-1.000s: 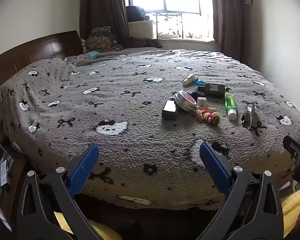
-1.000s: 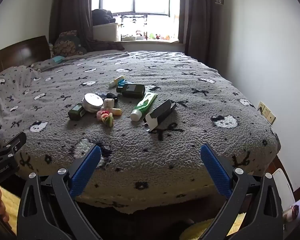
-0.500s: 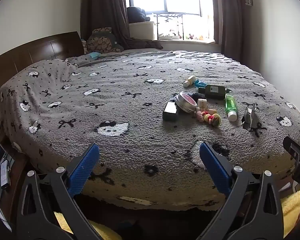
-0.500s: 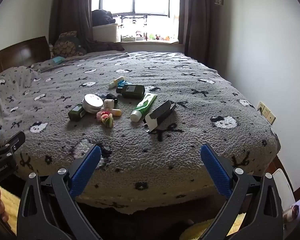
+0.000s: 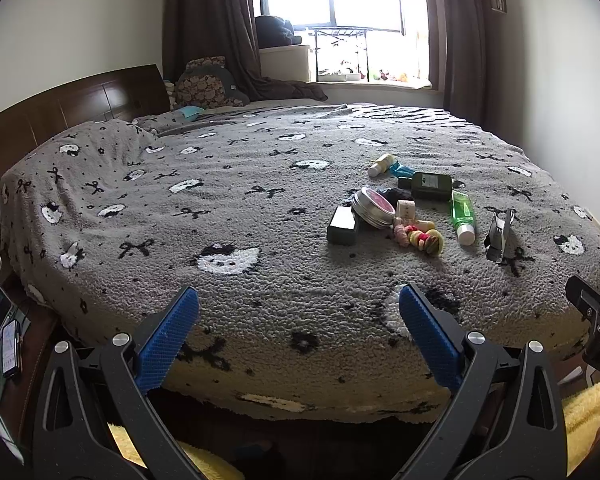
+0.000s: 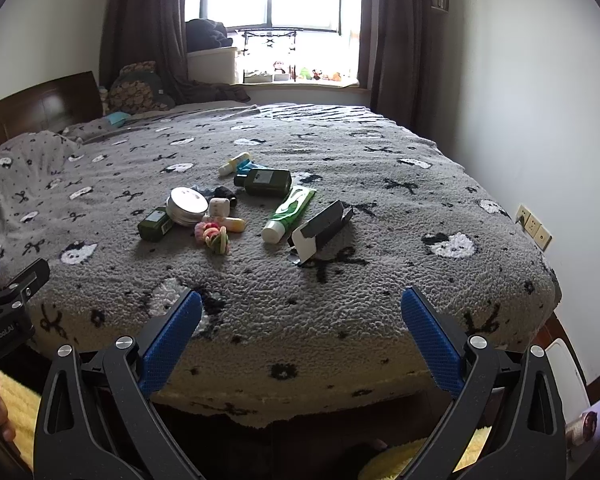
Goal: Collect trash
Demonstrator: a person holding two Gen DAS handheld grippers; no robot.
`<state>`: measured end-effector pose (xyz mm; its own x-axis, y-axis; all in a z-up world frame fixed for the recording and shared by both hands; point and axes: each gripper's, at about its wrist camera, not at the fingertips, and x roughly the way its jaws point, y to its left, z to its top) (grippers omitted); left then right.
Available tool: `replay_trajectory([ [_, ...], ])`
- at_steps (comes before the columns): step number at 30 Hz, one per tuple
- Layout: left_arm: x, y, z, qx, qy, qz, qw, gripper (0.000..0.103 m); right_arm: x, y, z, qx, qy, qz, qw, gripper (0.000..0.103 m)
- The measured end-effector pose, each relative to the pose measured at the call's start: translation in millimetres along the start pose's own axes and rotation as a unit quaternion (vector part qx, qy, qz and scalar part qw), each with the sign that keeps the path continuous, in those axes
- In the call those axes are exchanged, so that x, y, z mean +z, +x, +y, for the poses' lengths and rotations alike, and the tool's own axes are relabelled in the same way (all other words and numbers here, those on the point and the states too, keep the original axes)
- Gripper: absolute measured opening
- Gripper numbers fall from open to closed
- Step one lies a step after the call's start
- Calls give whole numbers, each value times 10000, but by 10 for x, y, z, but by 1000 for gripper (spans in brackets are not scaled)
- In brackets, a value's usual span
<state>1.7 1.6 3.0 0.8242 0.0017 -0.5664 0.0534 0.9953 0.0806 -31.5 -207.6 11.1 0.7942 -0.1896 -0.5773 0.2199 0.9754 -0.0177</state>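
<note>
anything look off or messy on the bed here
Yes: a loose clutter of small items sits on the grey bedspread. An opened, flattened black-and-white carton lies beside a green tube, with a round tin tilted against a small dark box.

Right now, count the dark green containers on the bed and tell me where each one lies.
2. The small green box lies at the pile's left edge, against the round tin. The dark green bottle lies on its side farther back, beside the green tube. Others may be hidden.
</note>
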Motion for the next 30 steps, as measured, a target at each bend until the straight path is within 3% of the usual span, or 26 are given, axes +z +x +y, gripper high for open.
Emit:
replay_trajectory([
  [30,74,-76,33,37,-33,-58,10000,95,11,-3,-52,-8,56,-18,10000,100],
])
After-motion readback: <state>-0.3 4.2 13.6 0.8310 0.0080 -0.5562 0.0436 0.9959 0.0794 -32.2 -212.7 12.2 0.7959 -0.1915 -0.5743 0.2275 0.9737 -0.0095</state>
